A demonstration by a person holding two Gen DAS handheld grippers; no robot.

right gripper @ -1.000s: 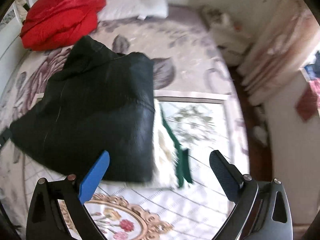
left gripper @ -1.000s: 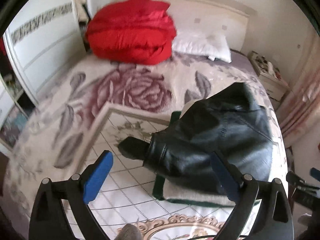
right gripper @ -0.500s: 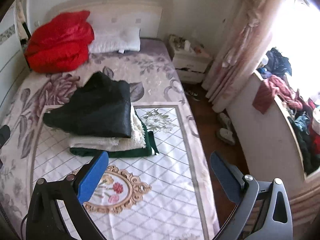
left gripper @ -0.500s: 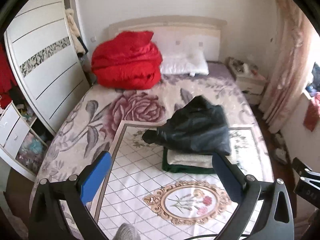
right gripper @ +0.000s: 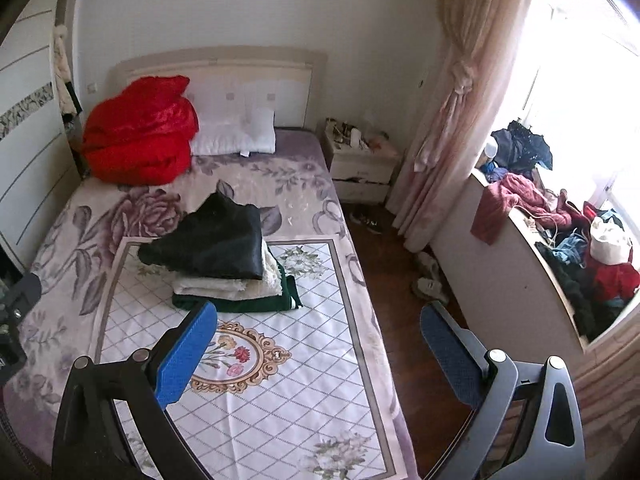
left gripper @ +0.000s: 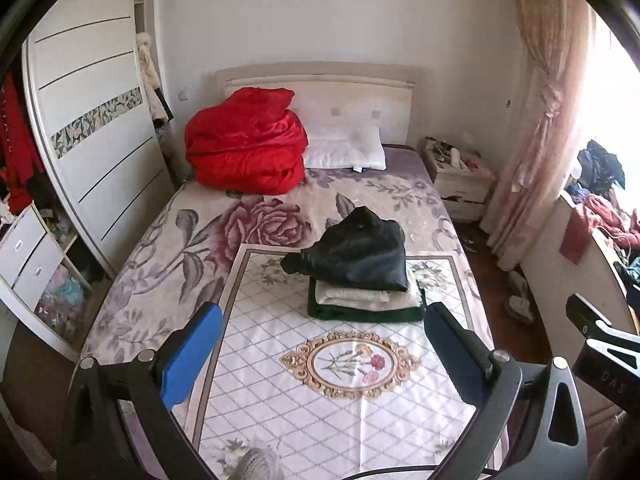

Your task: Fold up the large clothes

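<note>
Both of my tools are empty: my left gripper (left gripper: 322,354) has its blue-padded fingers (left gripper: 192,354) spread wide over the foot of the bed, and my right gripper (right gripper: 318,354) stands just as wide, nearer the bed's right edge and the wooden floor. The thing I care about, the black leather-look jacket (left gripper: 360,254), lies folded on top of a stack in the middle of the white lattice-patterned bedspread (left gripper: 320,420), resting on a cream fleecy folded garment (left gripper: 360,296), which in turn sits on a dark green folded garment (left gripper: 364,314). Neither gripper touches the stack; it lies well apart from both. I judge the jacket heavy for cloth, stiffish and smooth-skinned, so it will tend to slide off the fleece and spring open at its creases; one dark end (right gripper: 154,254) pokes out past the stack on the left and looks loose. If I tidy it, I would pinch that protruding end near its seam with my left fingers and steady the opposite folded edge with my right, gripping thick doubled material, not a single slick layer. More unfolded clothes (right gripper: 560,232) lie heaped on the window ledge at the right, likely the next candidates.
</note>
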